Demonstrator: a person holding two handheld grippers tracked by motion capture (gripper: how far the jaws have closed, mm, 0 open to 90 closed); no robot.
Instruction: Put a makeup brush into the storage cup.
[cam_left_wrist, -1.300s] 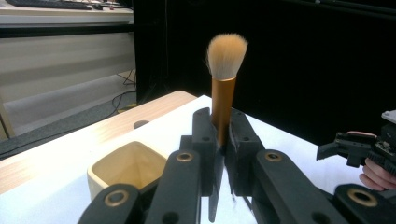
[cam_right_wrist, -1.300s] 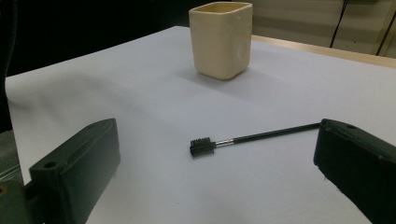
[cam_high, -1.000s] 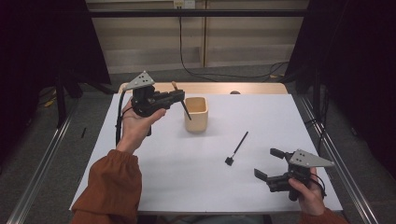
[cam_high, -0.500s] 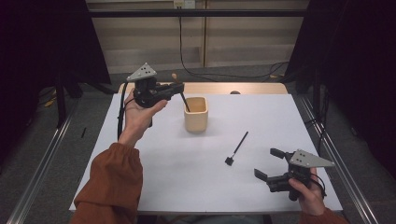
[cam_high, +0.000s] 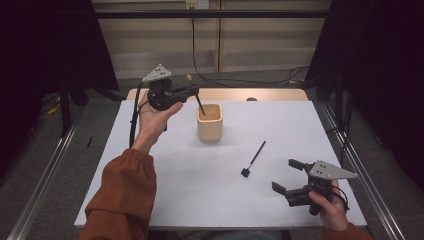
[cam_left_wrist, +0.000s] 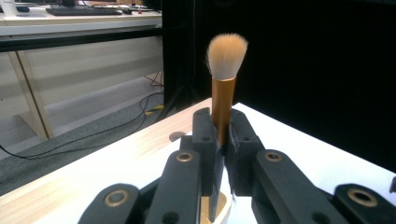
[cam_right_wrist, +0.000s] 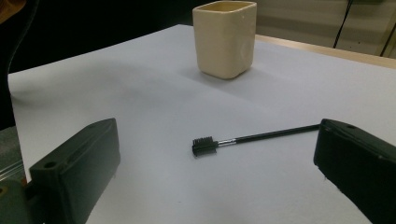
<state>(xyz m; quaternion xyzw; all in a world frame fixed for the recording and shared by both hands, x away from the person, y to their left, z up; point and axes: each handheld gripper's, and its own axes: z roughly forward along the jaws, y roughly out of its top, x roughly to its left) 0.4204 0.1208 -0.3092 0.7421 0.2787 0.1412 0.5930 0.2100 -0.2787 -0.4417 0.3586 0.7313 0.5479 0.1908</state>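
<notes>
Left gripper (cam_high: 192, 91): far left, above the table; jaws pinching a makeup brush (cam_left_wrist: 223, 88) by its copper ferrule, bristles up, black handle slanting down twd. the cup's mouth.
Why held so: grip near the head leaves the handle end free; prob. so it can drop handle-first into the cup.
Cup (cam_high: 209, 121): cream, square-ish, upright, far centre of the white sheet; handle tip over/at the rim. Whether the tip is inside yet: can't tell from the high view.
Right gripper (cam_high: 288, 176): near right, low over the table; jaws spread wide, nothing between the pads.
Why placed so: jaws face the small brush (cam_right_wrist: 204, 146) lying flat betw. cup and this gripper; looks like waiting for its turn.
Small brush: black, thin wand, short bristle head at the near end, handle pointing far-right; apart from cup, apart from both grippers.
Table (cam_high: 150, 200): white sheet over a wood top; wood strip shows at the far edge.
Count: grippers 2; brushes 2 (1 held, 1 lying); cups 1.
Step (judged): held brush abt. to go into the cup; small brush not yet picked up.
</notes>
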